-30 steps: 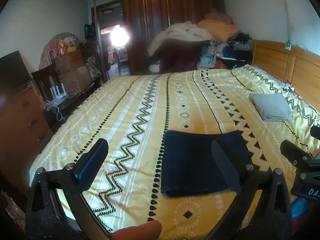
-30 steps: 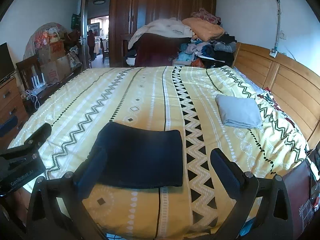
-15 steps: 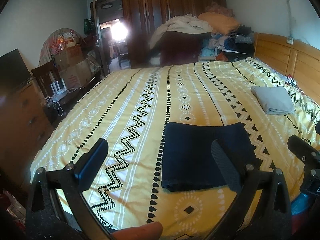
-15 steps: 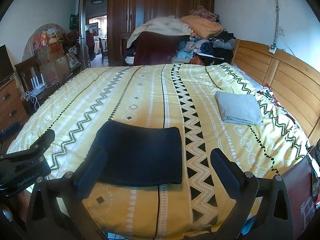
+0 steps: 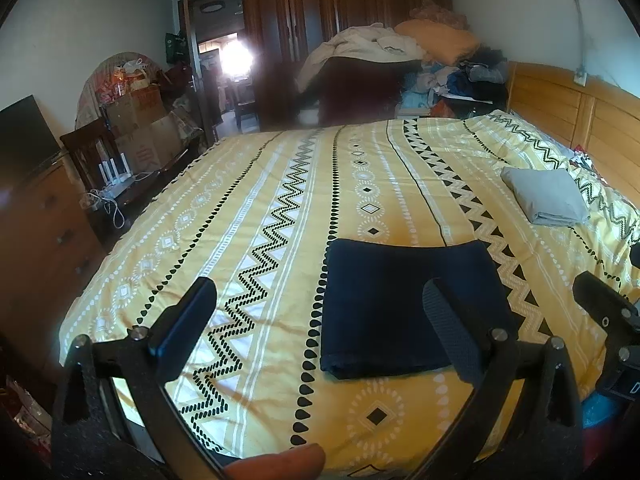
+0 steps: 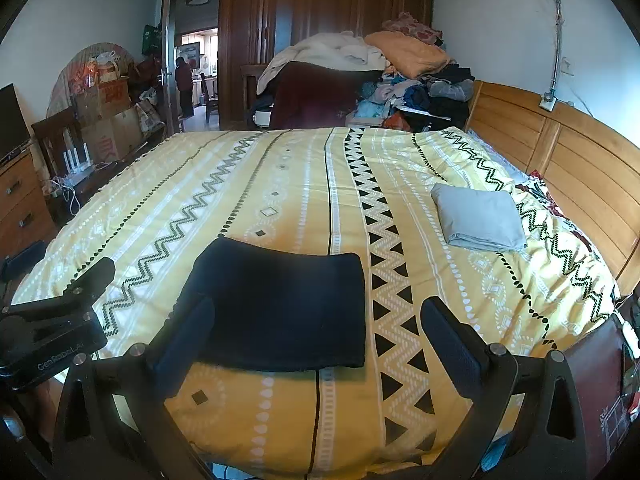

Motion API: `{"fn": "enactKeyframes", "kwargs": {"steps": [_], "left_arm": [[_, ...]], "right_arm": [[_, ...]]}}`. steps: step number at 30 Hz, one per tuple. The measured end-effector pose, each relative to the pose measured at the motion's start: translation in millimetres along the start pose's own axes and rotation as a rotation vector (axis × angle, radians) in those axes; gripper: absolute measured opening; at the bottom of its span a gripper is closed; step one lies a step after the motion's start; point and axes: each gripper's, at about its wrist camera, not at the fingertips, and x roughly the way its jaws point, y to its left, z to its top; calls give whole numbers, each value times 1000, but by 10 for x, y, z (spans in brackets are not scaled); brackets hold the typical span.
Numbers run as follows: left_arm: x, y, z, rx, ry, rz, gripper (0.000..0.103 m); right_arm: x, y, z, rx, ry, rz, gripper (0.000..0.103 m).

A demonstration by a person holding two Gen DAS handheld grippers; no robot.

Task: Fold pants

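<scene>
**Pants lie folded; both grippers hover empty**

On the left, the left gripper (image 5: pixel 316 320) hangs above the near edge of the bed (image 5: pixel 248 216), its jaws spread wide with nothing between them and touching nothing. Just right of it, the dark pants (image 5: pixel 404 304) lie as a compact, flat rectangle on the yellow patterned bedspread, near the front edge. Further right, the right gripper (image 6: pixel 316 332) also hovers over the near edge, its jaws equally wide apart and empty, clear of the cloth. Well beyond, toward the headboard (image 6: pixel 560 152), sits a folded grey cloth (image 6: pixel 478 216), apart from the pants.

The fold looks finished, or close to it. The main risk I see is disturbing it: if either gripper dips and drags a finger across the top layer, the soft fabric could bunch or slide open. A pinch that catches only the upper layer would peel the stack apart when lifted. The pants also lie near the bed's edge, so a careless push could send them off.
</scene>
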Motion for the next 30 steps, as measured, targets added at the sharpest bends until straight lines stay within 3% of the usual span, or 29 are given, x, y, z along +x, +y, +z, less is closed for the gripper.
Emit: {"fn": "enactKeyframes", "kwargs": {"steps": [18, 30], "left_arm": [[71, 51, -13, -5, 22, -8, 103], [101, 121, -20, -20, 37, -20, 103]], "right_arm": [[49, 46, -9, -18, 3, 9, 103], [7, 68, -5, -41, -19, -29, 103]]}}
